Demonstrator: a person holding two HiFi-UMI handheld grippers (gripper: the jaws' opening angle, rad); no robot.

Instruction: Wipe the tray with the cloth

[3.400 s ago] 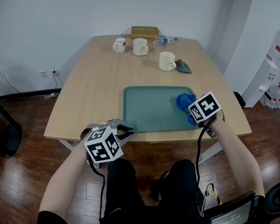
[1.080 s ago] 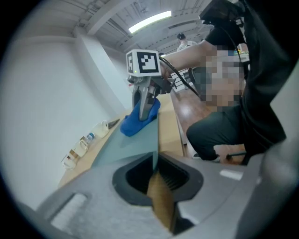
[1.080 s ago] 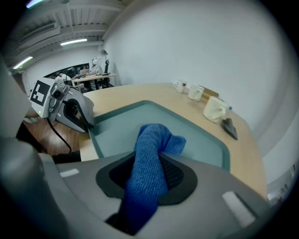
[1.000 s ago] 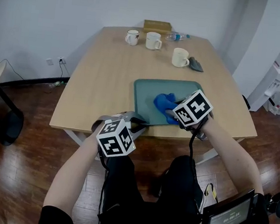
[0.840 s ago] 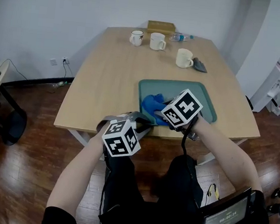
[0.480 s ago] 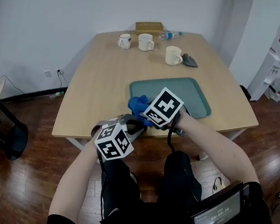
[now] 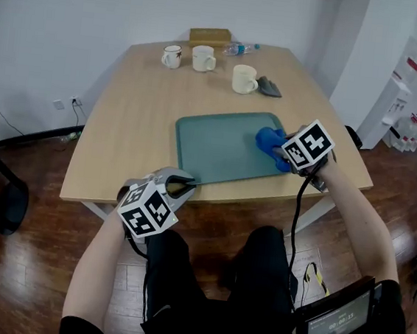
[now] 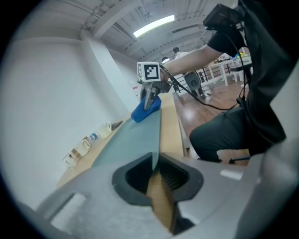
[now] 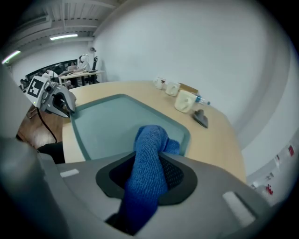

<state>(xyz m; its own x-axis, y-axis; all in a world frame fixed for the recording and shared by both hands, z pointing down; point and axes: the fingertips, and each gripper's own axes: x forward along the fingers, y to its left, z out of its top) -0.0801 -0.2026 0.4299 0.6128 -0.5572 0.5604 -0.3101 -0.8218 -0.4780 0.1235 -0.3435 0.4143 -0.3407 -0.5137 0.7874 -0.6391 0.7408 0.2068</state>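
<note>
A teal tray [image 7: 217, 152] lies on the wooden table, close to its near edge. My right gripper [image 7: 284, 151] is shut on a blue cloth [image 7: 270, 140] and presses it onto the tray's right end; in the right gripper view the cloth [image 9: 152, 140] bulges out between the jaws over the tray [image 9: 112, 121]. My left gripper [image 7: 184, 184] grips the tray's near-left corner. The rim [image 8: 152, 161] runs between its jaws, which have just eased open slightly but still pinch it. From the left gripper view I see the right gripper [image 8: 149, 95] and cloth [image 8: 144, 112] at the tray's far end.
Three mugs [image 7: 171, 55] [image 7: 203, 57] [image 7: 244, 78] stand at the table's far side, with a grey crumpled object [image 7: 269, 86], a brown box [image 7: 210, 35] and a plastic bottle [image 7: 237, 48]. A white dispenser [image 7: 392, 108] stands right of the table. The person's legs are below the near edge.
The right gripper has swept the blue cloth from the tray's near-left corner across to its right end. The left gripper has stayed at the tray's corner.
</note>
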